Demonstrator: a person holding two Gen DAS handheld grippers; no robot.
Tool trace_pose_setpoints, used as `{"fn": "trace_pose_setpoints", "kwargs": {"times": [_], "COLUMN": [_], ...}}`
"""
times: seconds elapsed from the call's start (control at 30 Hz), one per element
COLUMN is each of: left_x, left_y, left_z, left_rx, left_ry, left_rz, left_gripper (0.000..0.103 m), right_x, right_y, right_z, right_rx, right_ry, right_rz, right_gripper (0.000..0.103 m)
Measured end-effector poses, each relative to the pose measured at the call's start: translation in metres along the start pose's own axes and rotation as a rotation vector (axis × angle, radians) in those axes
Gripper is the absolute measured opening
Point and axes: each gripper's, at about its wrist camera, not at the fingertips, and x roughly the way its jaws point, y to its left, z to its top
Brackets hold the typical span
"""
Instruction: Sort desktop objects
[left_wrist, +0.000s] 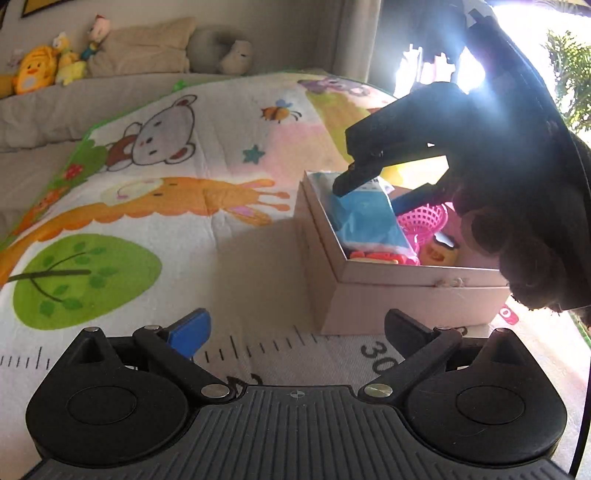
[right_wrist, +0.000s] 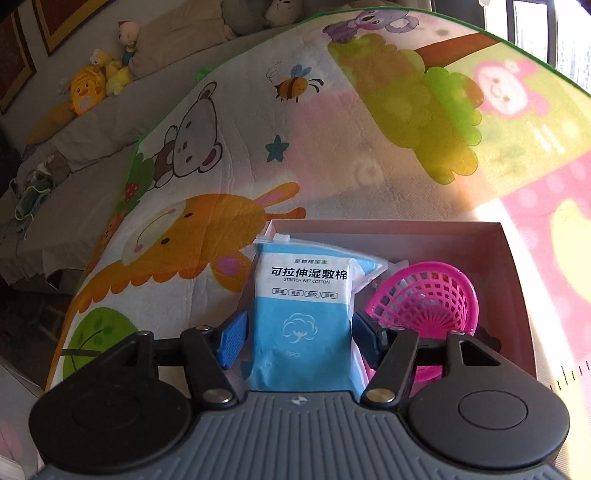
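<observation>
A pale open box (left_wrist: 406, 291) sits on the cartoon play mat (left_wrist: 155, 206); it also shows in the right wrist view (right_wrist: 517, 266). Inside lie a blue and white pack of wet cotton (right_wrist: 303, 317), also visible from the left wrist (left_wrist: 365, 221), a pink plastic basket (right_wrist: 424, 299) and small orange toys (left_wrist: 373, 255). My right gripper (right_wrist: 299, 339) is above the box, its open jaws on either side of the pack with a small gap at each pad. My left gripper (left_wrist: 295, 328) is open and empty over the mat, in front of the box.
Stuffed toys (left_wrist: 40, 70) and cushions (left_wrist: 147, 48) line a grey sofa beyond the mat. A printed ruler strip (left_wrist: 258, 350) runs along the mat's near edge. Bright window light comes from the right.
</observation>
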Motion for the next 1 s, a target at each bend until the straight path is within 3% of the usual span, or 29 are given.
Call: {"fn": "trace_pose_setpoints", "kwargs": {"times": [0.07, 0.1, 0.13, 0.2, 0.27, 0.37, 0.43, 0.57, 0.67, 0.77, 0.83, 1.0], "left_x": [-0.004, -0.006, -0.008, -0.011, -0.011, -0.007, -0.004, -0.002, 0.001, 0.004, 0.003, 0.003], "left_y": [0.000, 0.001, 0.002, 0.004, 0.006, 0.008, 0.010, 0.011, 0.009, 0.005, 0.002, -0.007], "left_z": [0.001, 0.001, 0.002, 0.002, 0.003, 0.003, 0.003, 0.002, 0.000, -0.003, -0.004, -0.011], "left_rx": [-0.005, -0.010, -0.016, -0.025, -0.035, -0.041, -0.046, -0.045, -0.027, -0.005, 0.006, 0.033], "left_ry": [-0.009, -0.013, -0.018, -0.025, -0.024, -0.011, 0.003, 0.012, 0.030, 0.047, 0.050, 0.105], "left_rz": [-0.005, -0.010, -0.007, 0.004, 0.010, 0.030, 0.041, 0.043, 0.039, 0.047, 0.049, 0.051], "left_gripper": [0.103, 0.103, 0.103, 0.103, 0.103, 0.103, 0.103, 0.103, 0.103, 0.103, 0.103, 0.103], "right_x": [-0.015, -0.019, -0.020, -0.012, 0.004, 0.014, 0.014, 0.001, -0.024, -0.067, -0.090, -0.115], "right_y": [0.000, 0.000, 0.000, 0.002, 0.005, 0.007, 0.003, 0.009, 0.006, -0.004, -0.013, -0.037], "right_z": [0.000, 0.000, -0.001, -0.003, -0.006, -0.002, 0.001, -0.008, -0.021, -0.048, -0.070, -0.123], "right_rx": [-0.016, -0.021, -0.027, -0.034, -0.036, -0.040, 0.004, -0.076, -0.096, -0.107, -0.093, -0.030], "right_ry": [-0.071, -0.089, -0.082, -0.042, -0.005, -0.035, -0.002, 0.013, -0.049, -0.160, -0.206, -0.201], "right_rz": [-0.019, -0.031, -0.034, -0.030, -0.035, -0.076, -0.058, -0.069, -0.069, -0.042, -0.040, -0.095], "right_gripper": [0.066, 0.061, 0.047, 0.032, 0.032, 0.033, 0.034, 0.034, 0.034, 0.045, 0.065, 0.082]}}
